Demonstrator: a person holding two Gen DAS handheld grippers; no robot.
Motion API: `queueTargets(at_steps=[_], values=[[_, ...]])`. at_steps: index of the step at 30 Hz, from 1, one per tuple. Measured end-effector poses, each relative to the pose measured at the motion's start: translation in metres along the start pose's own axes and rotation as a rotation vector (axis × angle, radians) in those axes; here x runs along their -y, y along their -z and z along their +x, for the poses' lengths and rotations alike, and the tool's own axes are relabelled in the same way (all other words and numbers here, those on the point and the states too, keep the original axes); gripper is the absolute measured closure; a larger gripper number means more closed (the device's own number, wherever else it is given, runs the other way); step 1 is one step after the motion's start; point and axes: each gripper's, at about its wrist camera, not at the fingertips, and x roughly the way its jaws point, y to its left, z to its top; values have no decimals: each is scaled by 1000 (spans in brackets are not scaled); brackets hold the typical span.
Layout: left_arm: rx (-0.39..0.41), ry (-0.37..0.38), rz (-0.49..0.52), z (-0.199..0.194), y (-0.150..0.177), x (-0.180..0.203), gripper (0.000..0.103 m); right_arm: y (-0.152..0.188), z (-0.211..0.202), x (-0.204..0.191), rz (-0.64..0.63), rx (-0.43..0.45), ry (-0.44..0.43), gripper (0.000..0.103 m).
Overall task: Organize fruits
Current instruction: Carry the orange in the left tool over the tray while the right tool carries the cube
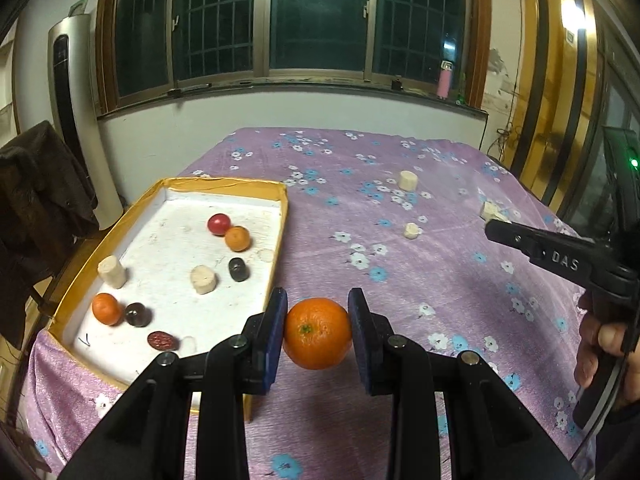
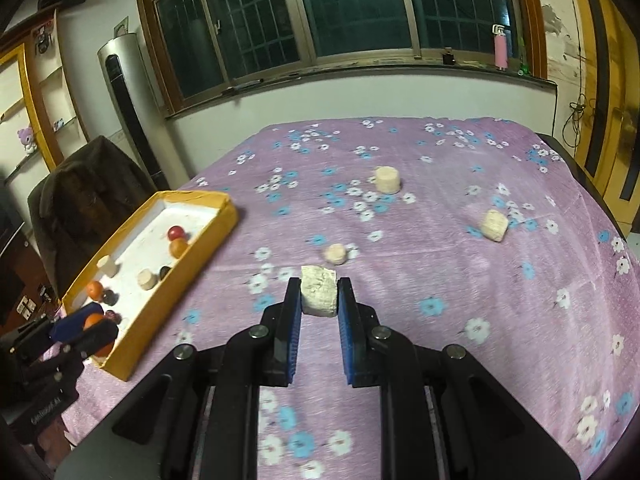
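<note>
My left gripper (image 1: 317, 306) is shut on an orange (image 1: 317, 333) and holds it above the purple cloth, just right of the yellow-rimmed box (image 1: 224, 185). The box holds two small oranges, a red fruit (image 1: 219, 224), dark fruits and pale cylinders. My right gripper (image 2: 319, 286) is shut on a pale chunk (image 2: 318, 291) above the cloth. It also shows in the left wrist view (image 1: 490, 226), where the chunk (image 1: 490, 210) shows at its tip. The left gripper with its orange shows in the right wrist view (image 2: 86, 326) by the box's near corner.
Pale pieces lie loose on the flowered cloth (image 2: 440, 280): a cylinder (image 2: 387, 179) at the back, a chunk (image 2: 494, 225) at the right, a small one (image 2: 336, 254) in the middle. A chair with a dark coat (image 2: 80, 196) stands left of the table.
</note>
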Motion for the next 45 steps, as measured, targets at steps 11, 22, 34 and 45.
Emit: queueTargets(at_steps=[11,22,34,45], values=[[2,48,-11,0,5,-5,73,13,-8,-23,3,0,13,84],[39,-20,-58,-12,0,-30,73,11,-8,-33,-4,13,-19,84],[11,-141,-119,-8,-2,-66,73,7,-16,-62,-35,38,-66,84],[-18,-199,-146,-2,0,-87,73,3,-8,-90,-73,34,-105,84]])
